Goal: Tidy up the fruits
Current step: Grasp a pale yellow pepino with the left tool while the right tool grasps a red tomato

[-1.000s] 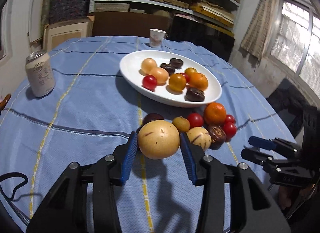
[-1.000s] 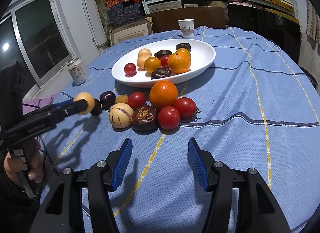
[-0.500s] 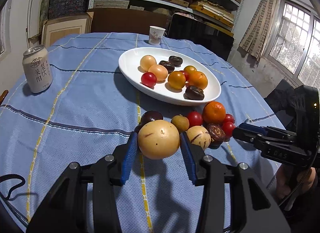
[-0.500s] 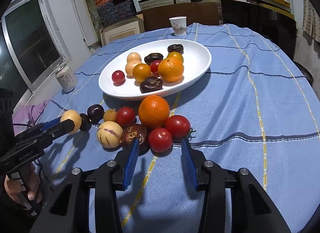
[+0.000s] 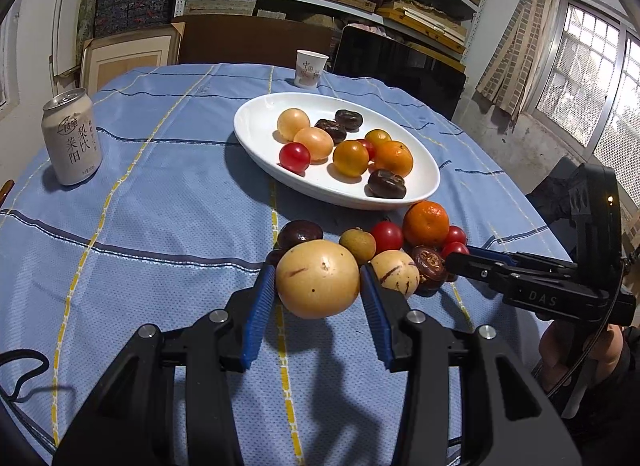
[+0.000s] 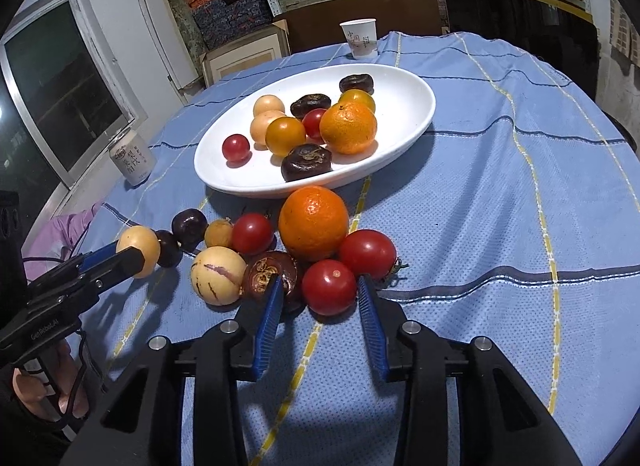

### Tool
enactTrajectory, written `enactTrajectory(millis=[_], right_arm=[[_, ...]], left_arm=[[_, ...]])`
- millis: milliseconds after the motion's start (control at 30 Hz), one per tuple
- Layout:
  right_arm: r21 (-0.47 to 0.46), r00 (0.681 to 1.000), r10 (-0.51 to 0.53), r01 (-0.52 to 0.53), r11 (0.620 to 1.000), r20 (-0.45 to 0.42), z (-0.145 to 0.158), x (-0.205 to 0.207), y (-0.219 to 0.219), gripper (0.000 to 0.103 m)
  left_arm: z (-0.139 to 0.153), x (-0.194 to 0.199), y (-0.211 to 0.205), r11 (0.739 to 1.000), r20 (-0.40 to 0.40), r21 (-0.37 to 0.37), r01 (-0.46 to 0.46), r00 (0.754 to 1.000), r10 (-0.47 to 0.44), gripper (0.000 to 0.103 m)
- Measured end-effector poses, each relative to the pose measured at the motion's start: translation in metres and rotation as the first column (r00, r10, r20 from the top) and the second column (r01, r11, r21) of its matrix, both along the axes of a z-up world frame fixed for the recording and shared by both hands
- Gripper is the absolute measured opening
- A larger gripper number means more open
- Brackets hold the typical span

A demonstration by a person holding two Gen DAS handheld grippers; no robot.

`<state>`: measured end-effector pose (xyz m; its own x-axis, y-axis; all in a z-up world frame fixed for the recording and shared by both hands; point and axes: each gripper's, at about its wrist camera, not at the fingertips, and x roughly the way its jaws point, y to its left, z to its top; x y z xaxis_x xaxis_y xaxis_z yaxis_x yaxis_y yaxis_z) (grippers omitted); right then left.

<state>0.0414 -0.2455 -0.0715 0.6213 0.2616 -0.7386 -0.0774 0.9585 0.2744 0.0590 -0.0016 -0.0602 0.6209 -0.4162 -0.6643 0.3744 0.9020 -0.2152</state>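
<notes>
Both cameras sit just behind their own fingers and look forward and downward across the bench [image 5: 168,201]. The left wrist view looks from the near left edge, close over the loose fruit, toward the white oval dish [image 5: 256,133] and the far shelves, with a window at right. The right wrist view looks from the near right, angled leftward, close to the same fruit pile. Both share the dish [image 6: 404,121], the drink can [image 5: 72,137] [image 6: 132,161], the paper cup [image 5: 311,69] [image 6: 360,38], and each shows the other hand-held gripper at its side.
</notes>
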Motion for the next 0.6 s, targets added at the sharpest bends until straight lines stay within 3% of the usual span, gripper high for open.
enactTrajectory(millis=[133,300,600], right_arm=[[-0.004,1.000,-0.004,0.004,1.000,0.000,0.000,0.001,0.001,0.039],[-0.049,1.000,-0.009,0.009,0.999,0.010,0.002,-0.003,0.005,0.028],[-0.076,0.999,-0.004,0.006,0.997,0.032,0.006,-0.012,0.008,0.027]], left_arm=[[0.000,0.000,0.000,1.000,-0.001,0.000,0.000,1.000,0.000,0.043],[0.000,0.000,0.000,1.000,0.000,-0.001,-0.001,1.000,0.001,0.043],[0.001,0.000,0.000,1.000,-0.001,-0.001,-0.001,1.000,0.001,0.043]])
